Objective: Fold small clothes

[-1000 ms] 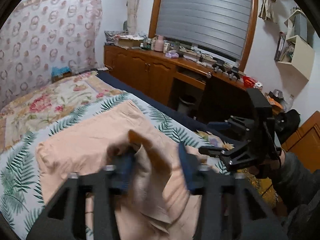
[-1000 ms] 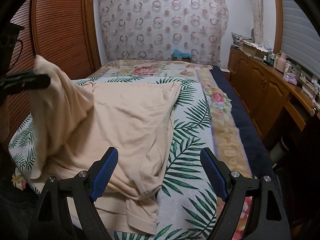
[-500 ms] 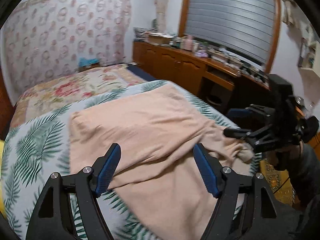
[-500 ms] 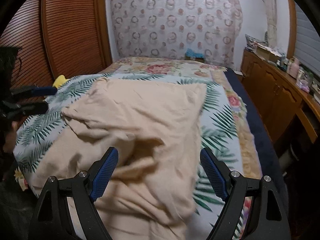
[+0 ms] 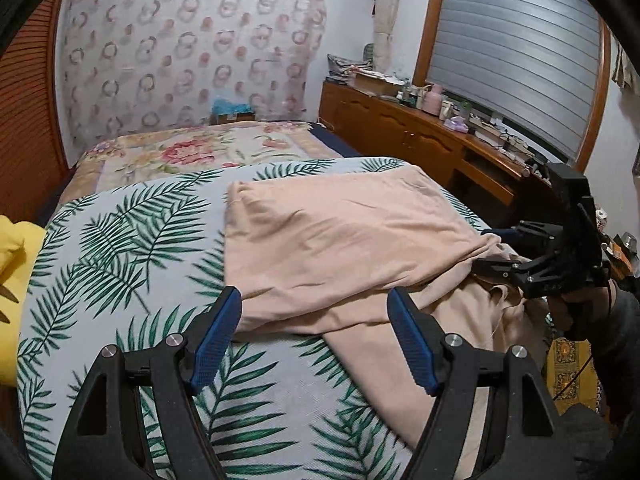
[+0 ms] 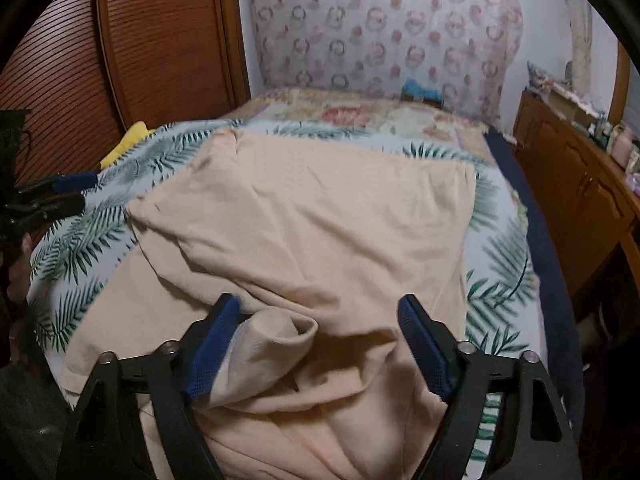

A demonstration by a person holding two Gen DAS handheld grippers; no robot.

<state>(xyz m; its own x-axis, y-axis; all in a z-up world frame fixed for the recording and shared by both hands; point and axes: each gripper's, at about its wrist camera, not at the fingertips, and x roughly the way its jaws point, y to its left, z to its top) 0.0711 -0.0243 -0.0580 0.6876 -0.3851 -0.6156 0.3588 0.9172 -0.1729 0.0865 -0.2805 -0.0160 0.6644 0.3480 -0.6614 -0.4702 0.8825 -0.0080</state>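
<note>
The left gripper (image 5: 314,340), black-framed with blue ribbed pads, is held with its fingers spread wide and nothing between them; it hovers above the near edge of the peach-coloured cotton garment (image 5: 340,240), and contact with the cloth cannot be made out. The garment is spread over the white bed cover printed with green palm leaves (image 5: 120,248), its upper layer folded across and its near part trailing off the cover's near edge.

The right gripper (image 6: 320,344), of the same black and blue build, is likewise held wide apart. A rumpled roll of the garment (image 6: 320,240) lies between its fingers, bunched against the left pad (image 6: 212,344), while the right pad is clear of the cloth; nothing is clamped. In the left wrist view this gripper (image 5: 486,250) is seen at the garment's right corner, where bunched cloth lies between its fingers.

Beyond the palm-leaf cover, a floral bedspread with red roses (image 5: 192,152) runs up to the circle-patterned curtain (image 5: 192,60). A yellow cloth (image 5: 16,264) lies at the cover's left edge. To the right of the cover stands a long brown wooden cabinet (image 5: 400,128) crowded with small items.
</note>
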